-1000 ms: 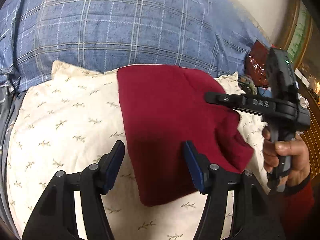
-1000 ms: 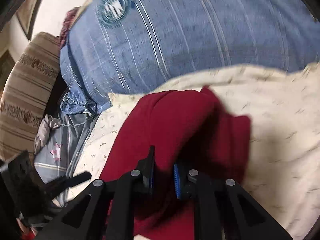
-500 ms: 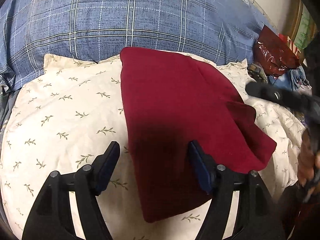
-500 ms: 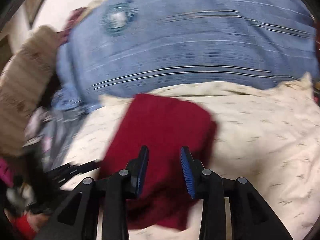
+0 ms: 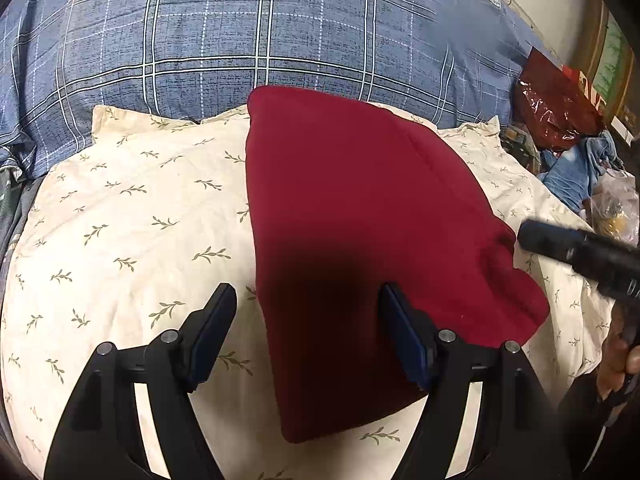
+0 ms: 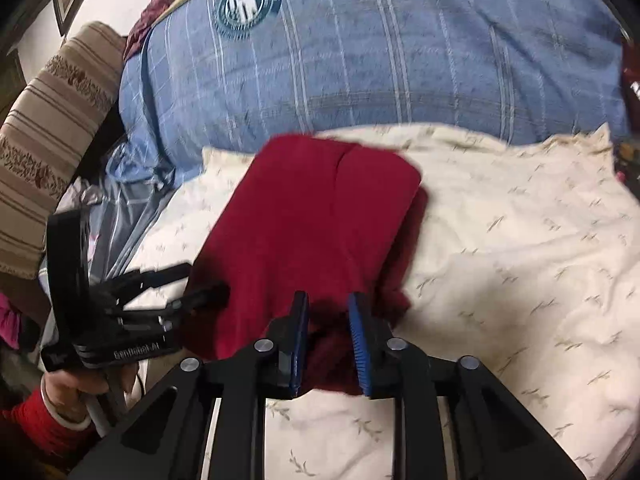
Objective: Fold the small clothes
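A dark red garment [image 5: 360, 232] lies folded on a cream pillow with a leaf print [image 5: 132, 220]; it also shows in the right wrist view [image 6: 308, 224]. My left gripper [image 5: 308, 304] is open and empty, its jaws wide apart above the garment's near left edge. My right gripper [image 6: 328, 308] is open and empty, hovering over the garment's near end. The right gripper shows at the right edge of the left wrist view [image 5: 580, 252], and the left gripper shows at the left of the right wrist view [image 6: 120, 320].
A big blue plaid pillow [image 5: 256, 32] lies behind the cream pillow. A red foil bag [image 5: 556, 108], blue cloth [image 5: 580, 168] and a plastic bag [image 5: 616, 208] lie at the right. A striped brown cushion [image 6: 52, 132] and grey-blue cloth [image 6: 120, 216] lie at the left.
My right gripper has let go of the red garment and opened, then drawn back to its near end. The garment now lies folded flat. My left gripper stayed open.
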Tool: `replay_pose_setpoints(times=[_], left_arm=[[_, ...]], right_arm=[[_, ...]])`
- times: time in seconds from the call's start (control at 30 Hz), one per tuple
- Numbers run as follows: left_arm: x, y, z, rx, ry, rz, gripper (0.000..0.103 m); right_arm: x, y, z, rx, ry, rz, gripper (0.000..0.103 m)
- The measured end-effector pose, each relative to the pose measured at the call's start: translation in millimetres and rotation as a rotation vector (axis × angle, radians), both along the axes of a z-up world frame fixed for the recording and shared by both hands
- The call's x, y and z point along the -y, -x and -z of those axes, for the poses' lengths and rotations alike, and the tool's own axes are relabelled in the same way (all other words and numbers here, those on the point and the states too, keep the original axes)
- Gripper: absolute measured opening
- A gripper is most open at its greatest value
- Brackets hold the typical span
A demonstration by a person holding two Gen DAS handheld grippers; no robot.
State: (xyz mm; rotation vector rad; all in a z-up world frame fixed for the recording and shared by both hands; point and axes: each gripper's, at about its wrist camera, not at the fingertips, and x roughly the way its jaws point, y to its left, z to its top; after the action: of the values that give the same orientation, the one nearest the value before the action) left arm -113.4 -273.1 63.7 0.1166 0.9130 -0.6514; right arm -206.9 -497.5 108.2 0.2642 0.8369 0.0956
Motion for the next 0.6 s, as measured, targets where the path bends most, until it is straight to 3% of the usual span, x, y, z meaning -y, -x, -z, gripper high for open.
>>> replay_pose_setpoints(times=[0.23,0.37,0.47,0.53,0.6], left_arm=[[0,1,3,-0.005,0.001,-0.008,0.076],[-1,-1,4,-0.01,0.005,-0.013,0.08],[-1,-2,6,-0.013,0.009,-0.018,0.082],[-1,-2,7,-0.017,0.013,-0.02,0.082],[-2,-1,7,-0.014,0.016,-0.024,0.082]], right_arm=[[3,-27,19,-0.036,0.0,0.083,0.035],[23,-39,27,-0.031,-0.099,0.159,0.052],[35,-57,33,-0.028,-0.143,0.181,0.057],[39,-74,41,-0.054,-0.144,0.181,0.055],[36,-82,40,-0.033,-0.138,0.152,0.027]])
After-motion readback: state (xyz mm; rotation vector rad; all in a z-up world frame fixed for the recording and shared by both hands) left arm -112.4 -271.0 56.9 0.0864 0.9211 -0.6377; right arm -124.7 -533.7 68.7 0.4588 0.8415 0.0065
